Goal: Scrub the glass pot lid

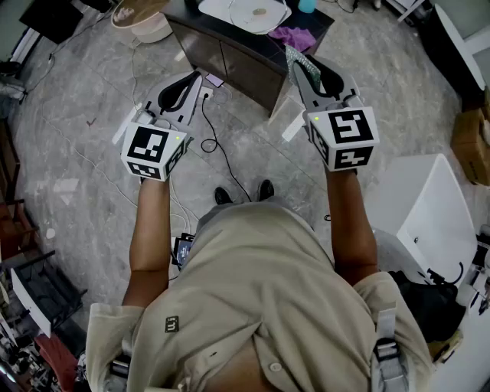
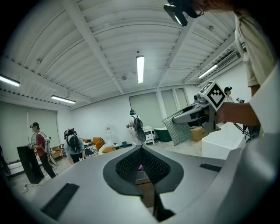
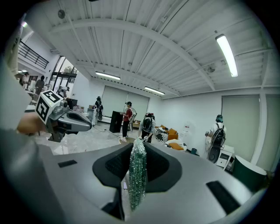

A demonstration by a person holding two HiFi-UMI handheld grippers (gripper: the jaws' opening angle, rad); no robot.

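My left gripper [image 2: 141, 148] has its fingers pressed together with nothing between them. My right gripper [image 3: 139, 144] is clamped on a silvery mesh scrubber [image 3: 137, 175], which stands edge-on between the pads and sticks out past the tips. Just ahead of both sets of tips stands a dark cabinet [image 1: 230, 57]. On its top, beyond my right fingers, lies a purple cloth [image 1: 293, 37], and farther on the glass pot lid [image 1: 253, 14], well apart from both grippers.

Head view steeply down; gripper views face outward (fields overlapping).
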